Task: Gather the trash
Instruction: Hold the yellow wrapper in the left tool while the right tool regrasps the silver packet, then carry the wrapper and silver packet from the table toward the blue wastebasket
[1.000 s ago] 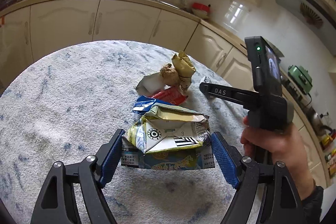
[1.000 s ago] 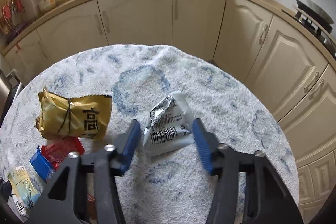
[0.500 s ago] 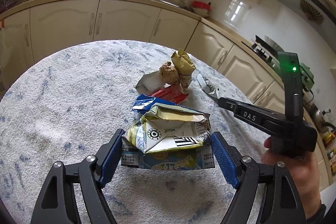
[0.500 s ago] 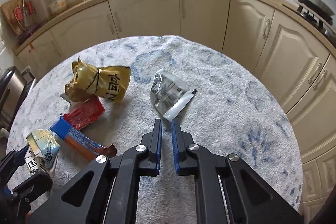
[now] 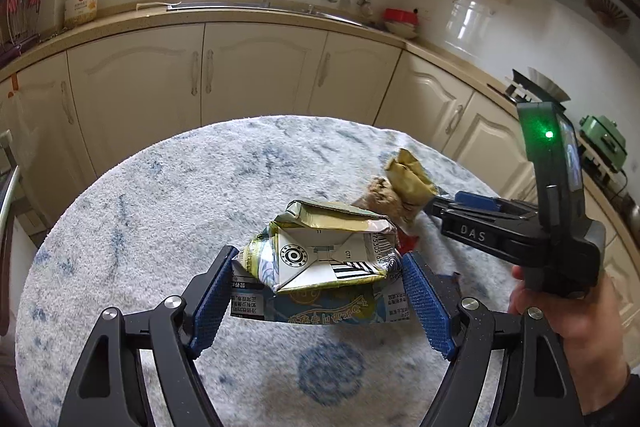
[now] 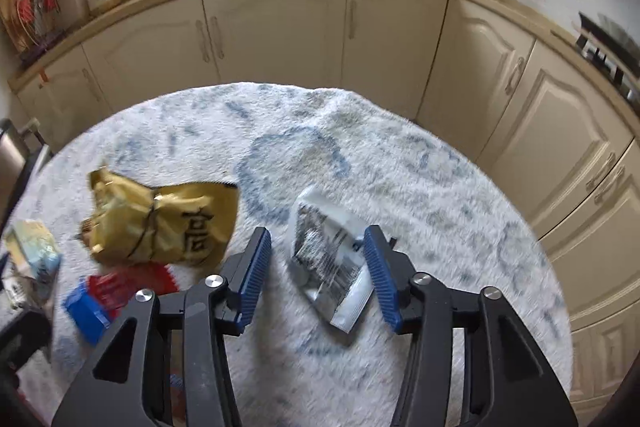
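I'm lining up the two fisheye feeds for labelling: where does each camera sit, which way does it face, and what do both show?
Left wrist: sits on the left gripper, faces along its fingers at the crushed carton clamped between them above the rug-covered table; the right hand and its gripper show at right.
Right wrist: sits on the right gripper, faces down over the silver wrapper lying between its open fingers; only the gripper shows clearly.
Shared: the carton, the yellow bag, the table, the window.

a crushed drink carton [image 5: 320, 259] is held up at near left; a knotted yellow snack bag [image 6: 160, 223], a silver barcode sachet [image 6: 332, 267] and red and blue wrappers [image 6: 104, 295] lie flat.
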Available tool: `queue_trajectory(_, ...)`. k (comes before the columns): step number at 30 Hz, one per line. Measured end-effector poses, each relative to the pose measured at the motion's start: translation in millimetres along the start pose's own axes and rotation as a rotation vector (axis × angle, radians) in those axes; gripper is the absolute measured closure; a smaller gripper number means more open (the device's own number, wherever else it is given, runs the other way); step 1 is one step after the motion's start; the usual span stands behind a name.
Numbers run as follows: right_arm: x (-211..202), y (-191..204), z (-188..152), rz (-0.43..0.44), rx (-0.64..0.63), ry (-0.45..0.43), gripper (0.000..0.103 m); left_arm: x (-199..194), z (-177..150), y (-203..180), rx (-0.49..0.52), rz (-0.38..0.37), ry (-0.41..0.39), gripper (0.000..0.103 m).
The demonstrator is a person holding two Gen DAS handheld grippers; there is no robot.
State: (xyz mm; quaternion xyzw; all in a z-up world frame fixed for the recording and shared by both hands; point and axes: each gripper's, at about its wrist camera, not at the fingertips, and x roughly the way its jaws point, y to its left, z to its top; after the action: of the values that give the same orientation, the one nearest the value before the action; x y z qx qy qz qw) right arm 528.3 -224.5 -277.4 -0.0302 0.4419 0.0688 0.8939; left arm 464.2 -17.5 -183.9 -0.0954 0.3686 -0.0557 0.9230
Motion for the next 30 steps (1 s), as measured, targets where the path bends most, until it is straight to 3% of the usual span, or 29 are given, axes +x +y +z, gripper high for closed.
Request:
queue_trajectory(4, -2, 2, -1, 0.008, -0.009, 0.003, 0.079, 5, 3, 5, 0.0, 0.018, 0.0, 0.026)
queue_trajectory(7, -9, 4, -6, 0.02, -0.006, -0.001, 0.084, 7, 4, 12, -0.011, 0.008, 0.005, 0.026)
queue_trajectory(21, -85, -5, -72, 0.099, 0.07, -0.042, 0.085, -5, -8, 6, 0.021, -0.035, -0.027, 0.026)
queue_trajectory(30, -158, -30, -122, 0.144, 0.14, -0.118, 0.086, -36, -26, -42, 0.089, -0.12, -0.034, 0.026)
